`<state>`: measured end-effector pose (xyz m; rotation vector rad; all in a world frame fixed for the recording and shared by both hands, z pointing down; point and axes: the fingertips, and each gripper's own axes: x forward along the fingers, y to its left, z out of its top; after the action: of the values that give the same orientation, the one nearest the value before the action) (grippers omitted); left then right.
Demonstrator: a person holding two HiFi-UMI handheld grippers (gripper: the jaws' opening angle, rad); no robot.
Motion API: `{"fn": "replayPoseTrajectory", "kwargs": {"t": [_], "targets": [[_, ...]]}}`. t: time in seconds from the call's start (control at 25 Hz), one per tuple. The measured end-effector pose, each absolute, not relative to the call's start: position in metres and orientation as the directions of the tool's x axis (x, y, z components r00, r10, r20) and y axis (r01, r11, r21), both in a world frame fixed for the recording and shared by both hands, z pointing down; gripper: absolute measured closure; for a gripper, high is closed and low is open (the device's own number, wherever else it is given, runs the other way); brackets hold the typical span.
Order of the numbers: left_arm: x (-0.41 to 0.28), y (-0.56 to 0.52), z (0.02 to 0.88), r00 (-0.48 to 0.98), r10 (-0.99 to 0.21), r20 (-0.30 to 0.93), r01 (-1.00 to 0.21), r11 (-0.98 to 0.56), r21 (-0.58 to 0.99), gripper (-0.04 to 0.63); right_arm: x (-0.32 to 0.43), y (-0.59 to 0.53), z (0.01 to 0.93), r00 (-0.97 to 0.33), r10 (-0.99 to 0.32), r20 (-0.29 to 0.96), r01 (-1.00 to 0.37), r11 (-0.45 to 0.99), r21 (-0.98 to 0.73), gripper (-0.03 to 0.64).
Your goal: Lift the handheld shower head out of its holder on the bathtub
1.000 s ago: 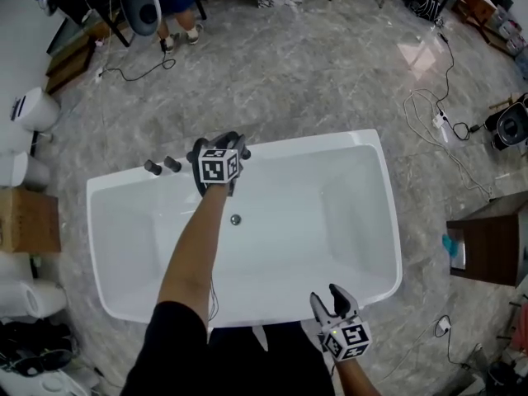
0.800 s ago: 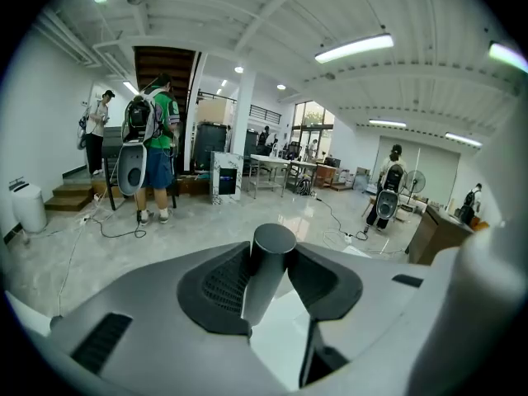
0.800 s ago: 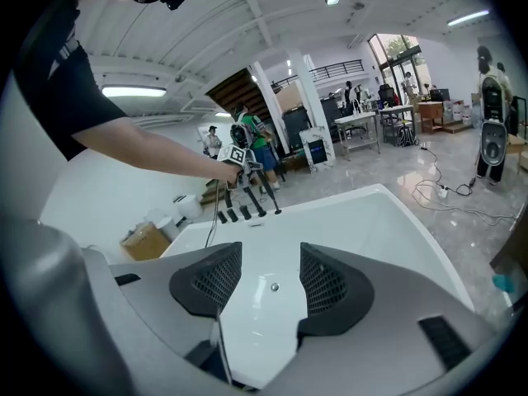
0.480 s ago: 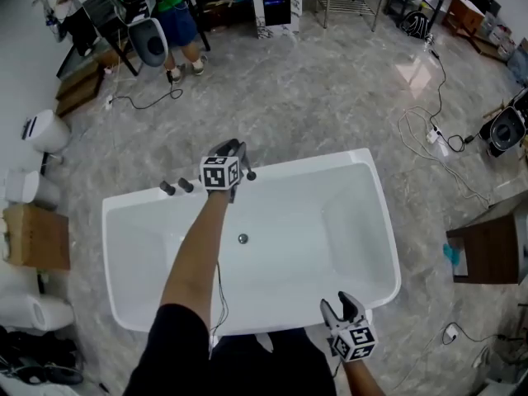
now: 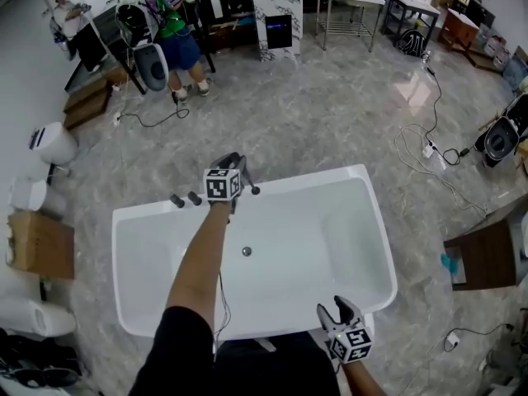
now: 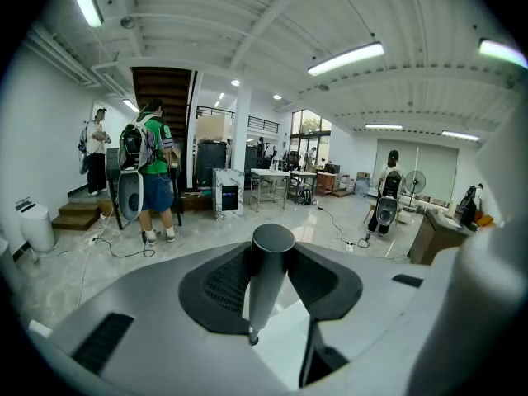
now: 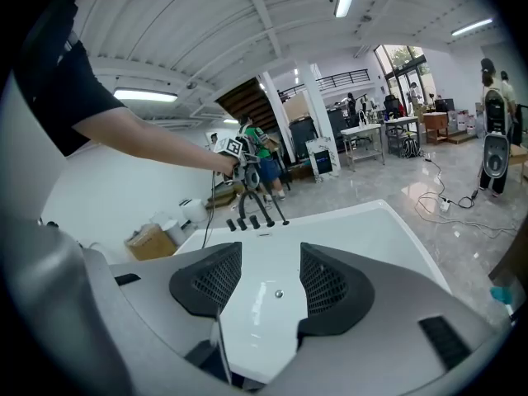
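Jaws of the right gripper are being held apart with nothing between them, just over the near rim of the white bathtub. Farther in, the drain is being shown on the tub floor. At the far rim, the left gripper is being clamped on the dark handle of the shower head (its round end is being pointed at the camera), which is being held up above the rim, near the dark knobs. Beyond, a person in a green top is being seen on the grey marbled floor.
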<state>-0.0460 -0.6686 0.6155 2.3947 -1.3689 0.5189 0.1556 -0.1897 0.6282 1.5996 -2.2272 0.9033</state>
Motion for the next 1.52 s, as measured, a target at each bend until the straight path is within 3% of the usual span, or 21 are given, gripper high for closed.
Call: {"fn": "replayPoseTrajectory", "kwargs": {"t": [1.0,1.52], "targets": [[-0.068,-0.667,0.426,0.512,-0.808,0.291,-0.845,-0.534,0.004,0.465,0.133,-0.247,0.540,-0.385,-0.834,0.396,-0.911,0.275,-0.306,0.434],[-0.089,-0.663,0.365,0.518,-0.824,0.229,-0.844,-0.536,-0.021,0.465,0.127,-0.271,0.493,-0.353,-0.876,0.327,-0.909,0.238,-0.341,0.590]]}}
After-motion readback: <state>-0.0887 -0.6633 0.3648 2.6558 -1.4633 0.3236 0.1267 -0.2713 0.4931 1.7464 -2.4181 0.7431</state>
